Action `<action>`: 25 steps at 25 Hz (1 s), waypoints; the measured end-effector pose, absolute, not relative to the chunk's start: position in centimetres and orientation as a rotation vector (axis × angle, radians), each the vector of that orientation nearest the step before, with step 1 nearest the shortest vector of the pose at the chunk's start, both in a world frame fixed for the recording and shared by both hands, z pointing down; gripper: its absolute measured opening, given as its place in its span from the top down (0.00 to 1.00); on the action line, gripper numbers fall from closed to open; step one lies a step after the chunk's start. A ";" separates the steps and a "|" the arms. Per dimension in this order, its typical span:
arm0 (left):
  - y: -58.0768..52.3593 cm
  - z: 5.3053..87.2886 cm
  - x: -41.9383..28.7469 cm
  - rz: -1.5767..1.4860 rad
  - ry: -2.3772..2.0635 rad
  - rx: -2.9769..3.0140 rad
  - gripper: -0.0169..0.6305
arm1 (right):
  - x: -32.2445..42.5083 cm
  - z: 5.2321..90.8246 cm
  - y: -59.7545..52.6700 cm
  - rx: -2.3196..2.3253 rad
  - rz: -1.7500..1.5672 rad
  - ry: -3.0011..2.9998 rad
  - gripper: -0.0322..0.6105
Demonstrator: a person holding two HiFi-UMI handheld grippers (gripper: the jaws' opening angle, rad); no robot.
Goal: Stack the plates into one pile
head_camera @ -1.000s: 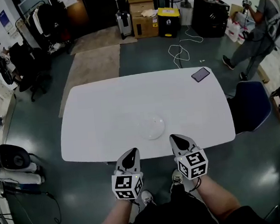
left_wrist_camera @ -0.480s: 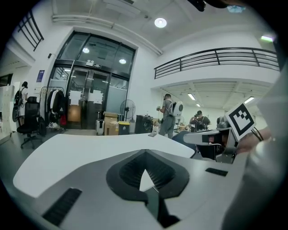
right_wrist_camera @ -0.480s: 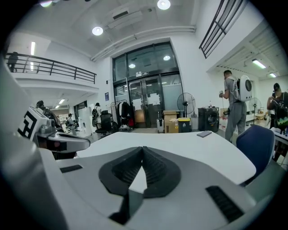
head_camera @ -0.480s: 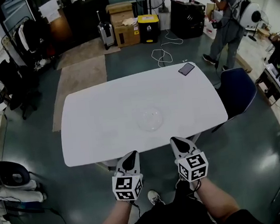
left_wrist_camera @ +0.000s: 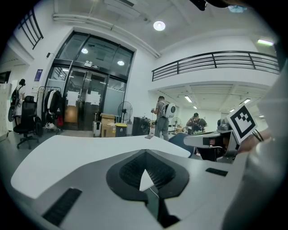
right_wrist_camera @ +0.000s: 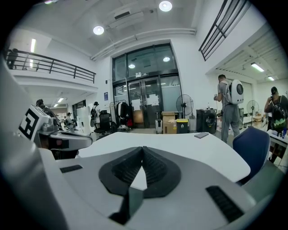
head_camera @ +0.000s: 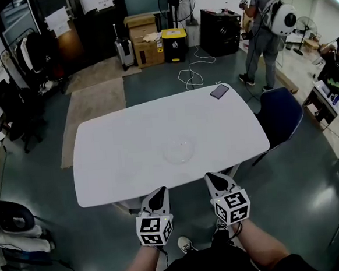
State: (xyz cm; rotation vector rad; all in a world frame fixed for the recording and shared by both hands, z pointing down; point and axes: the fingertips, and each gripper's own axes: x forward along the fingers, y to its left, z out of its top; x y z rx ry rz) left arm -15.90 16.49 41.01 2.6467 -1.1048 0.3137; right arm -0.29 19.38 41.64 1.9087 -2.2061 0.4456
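**Plates sit mid-counter, both grippers empty and held off the near edge**

- Plates (head_camera: 179,150): a pale, see-through round shape on the white counter (head_camera: 118,148), a little toward the near edge from its middle. It reads as one pile. I cannot tell how many plates are in it, or whether they sit square on each other.
- No other plate shows anywhere on the counter. My judgement is that the stacking is done or all but done.
- Left gripper (head_camera: 158,192): its fingers (left_wrist_camera: 128,173) are pressed together with nothing between them. It is held off the near edge, over the floor.
- Right gripper (head_camera: 213,179): its fingers (right_wrist_camera: 121,170) are also pressed together and empty. It hangs just beside the left gripper, also short of the counter.
- A phone (head_camera: 219,91) lies at the far right corner, well apart from the pile. A blue chair (head_camera: 280,114) stands off the right end.

Risks from here:
- The pile nearly vanishes against the white top (glare makes it worse). A reach could misjudge its rim and shove it instead of taking hold of it.
- Going back in with the fingers together makes a blunt wedge. One nudge at the rim could slide the top plate off-centre, or push the pile along the smooth counter.
- If the plates are not nested true, a later bump to the counter could shift them. This cannot be checked from here.
- A missed plate is unlikely, but a clear one lying flat on white would be easy to overlook.
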 end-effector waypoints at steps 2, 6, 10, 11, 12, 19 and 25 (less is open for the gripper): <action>16.4 41.1 -15.6 0.315 -1.105 2.646 0.95 | 0.0 41.8 19.2 1.906 0.446 -2.210 0.92; 16.1 41.3 -15.1 0.318 -1.114 2.646 0.95 | 0.5 42.1 18.9 1.907 0.452 -2.221 0.92; 15.9 41.6 -14.8 0.322 -1.125 2.643 0.95 | 0.8 42.4 18.6 1.906 0.455 -2.233 0.92; 15.9 41.6 -14.7 0.323 -1.126 2.645 0.95 | 0.9 42.5 18.5 1.907 0.456 -2.236 0.92; 15.9 41.6 -14.5 0.323 -1.127 2.646 0.95 | 1.0 42.4 18.5 1.907 0.455 -2.240 0.92; 16.3 41.4 -14.3 0.326 -1.130 2.640 0.95 | 1.2 42.1 18.8 1.906 0.457 -2.243 0.92; 17.1 41.6 -14.4 0.321 -1.122 2.647 0.95 | 1.0 42.3 19.7 1.913 0.452 -2.239 0.92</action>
